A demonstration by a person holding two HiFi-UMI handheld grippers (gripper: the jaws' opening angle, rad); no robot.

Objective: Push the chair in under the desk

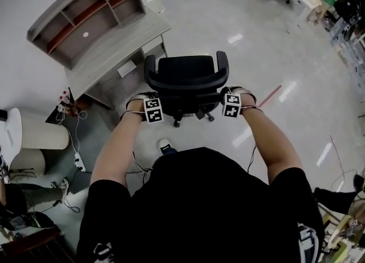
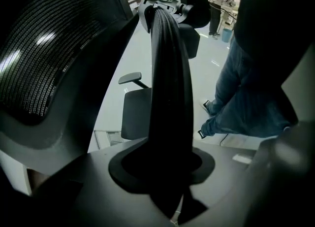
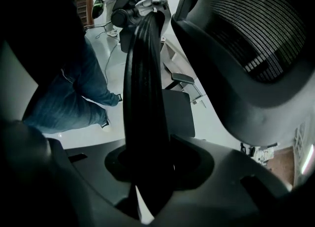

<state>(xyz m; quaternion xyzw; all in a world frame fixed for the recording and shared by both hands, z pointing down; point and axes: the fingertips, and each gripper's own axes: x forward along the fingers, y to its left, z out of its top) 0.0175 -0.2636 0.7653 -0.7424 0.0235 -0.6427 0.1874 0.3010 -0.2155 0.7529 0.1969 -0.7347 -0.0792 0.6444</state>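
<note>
Office chair (image 1: 185, 79) stands on the glossy floor just off the near right corner of the bench (image 1: 122, 45), back towards the person. No part of it is under the bench yet. The opening under the bench lies to the chair's left.

Left hand-held gripper (image 1: 149, 98) and right hand-held gripper (image 1: 228, 97) sit at the two ends of the backrest, one per side. Each has its jaws nearly closed and clamped on the back's ribbed frame rail (image 2: 170, 88).

Handling, as judged: bulky but on casters (image 1: 177, 122), so it should roll easily on this floor. It may swivel or veer if one side is pushed harder. The rail looks stiff and its ribs should give grip. The mesh (image 2: 44, 58) looks springy and a poor place to push. Holding both rail ends allows steering.

Views: only the head view shows bench, chair and floor cables (image 1: 77, 162) together. Only the left gripper view (image 2: 167, 172) and right gripper view (image 3: 152, 167) show the clamp on the rail (image 3: 142, 83), the mesh (image 3: 256, 39) and the person's jeans (image 2: 246, 108).
</note>
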